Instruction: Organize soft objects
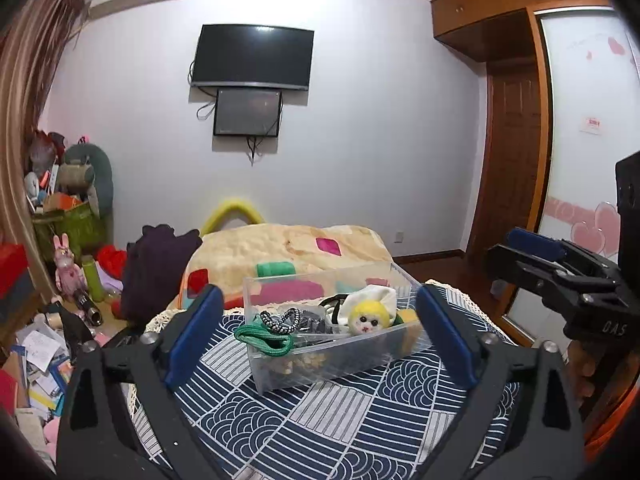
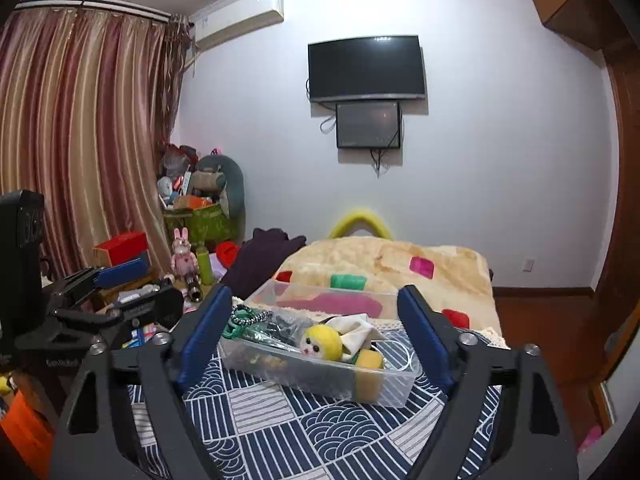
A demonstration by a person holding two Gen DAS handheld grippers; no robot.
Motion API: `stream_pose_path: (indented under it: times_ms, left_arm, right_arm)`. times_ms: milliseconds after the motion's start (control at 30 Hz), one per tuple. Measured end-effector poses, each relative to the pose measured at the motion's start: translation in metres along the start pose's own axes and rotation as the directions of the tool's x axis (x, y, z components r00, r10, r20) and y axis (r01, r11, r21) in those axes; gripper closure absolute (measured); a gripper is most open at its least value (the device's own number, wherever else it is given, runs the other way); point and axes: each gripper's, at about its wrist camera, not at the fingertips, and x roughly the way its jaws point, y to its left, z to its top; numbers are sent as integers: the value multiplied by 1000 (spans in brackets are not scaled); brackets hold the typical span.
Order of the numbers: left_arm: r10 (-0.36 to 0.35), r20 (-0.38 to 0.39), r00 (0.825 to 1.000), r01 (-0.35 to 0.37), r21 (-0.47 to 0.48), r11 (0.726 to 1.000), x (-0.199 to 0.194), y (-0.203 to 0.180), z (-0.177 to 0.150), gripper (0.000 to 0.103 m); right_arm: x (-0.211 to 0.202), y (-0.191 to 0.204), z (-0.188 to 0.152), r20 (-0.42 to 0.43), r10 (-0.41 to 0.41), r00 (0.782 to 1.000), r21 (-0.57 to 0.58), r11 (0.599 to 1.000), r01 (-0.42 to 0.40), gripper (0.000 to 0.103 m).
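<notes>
A clear plastic bin (image 1: 320,364) (image 2: 320,376) stands on a round table with a navy patterned cloth (image 1: 320,432) (image 2: 304,432). In it lie a yellow plush doll with a white cloth (image 1: 370,312) (image 2: 322,344), a green cord (image 1: 260,338) (image 2: 232,326), a black-and-white cord (image 1: 280,318), a yellow sponge (image 2: 368,364) and dark items. My left gripper (image 1: 316,336) is open and empty, its jaws on either side of the bin in view, held back from it. My right gripper (image 2: 312,332) is open and empty, likewise framing the bin. Each gripper shows in the other's view: right (image 1: 560,268), left (image 2: 120,284).
A bed with a cream blanket (image 1: 288,252) (image 2: 384,264) lies behind the table. A dark purple garment (image 1: 156,268) (image 2: 260,256) hangs at its left. Cluttered toys, boxes and papers (image 1: 52,320) fill the floor on the left. A wardrobe and door (image 1: 516,160) stand on the right.
</notes>
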Motion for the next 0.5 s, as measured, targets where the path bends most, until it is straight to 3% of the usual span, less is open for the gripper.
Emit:
stream_pose_path:
  times_ms: [133, 233, 500]
  left_arm:
    - [-11, 12, 1000, 11, -1, 1000, -12, -5, -5, 1]
    - [-11, 18, 1000, 11, -5, 1000, -18, -7, -10, 0]
    - [-17, 33, 999, 18, -32, 999, -28, -9, -18, 0]
  right_arm:
    - [-7, -1, -6, 10, -3, 1000, 20, 1000, 2, 19]
    - [-11, -2, -13, 14, 0, 1000, 37, 999, -1, 12]
    - [-21, -3, -23, 27, -13, 1000, 42, 999, 12, 11]
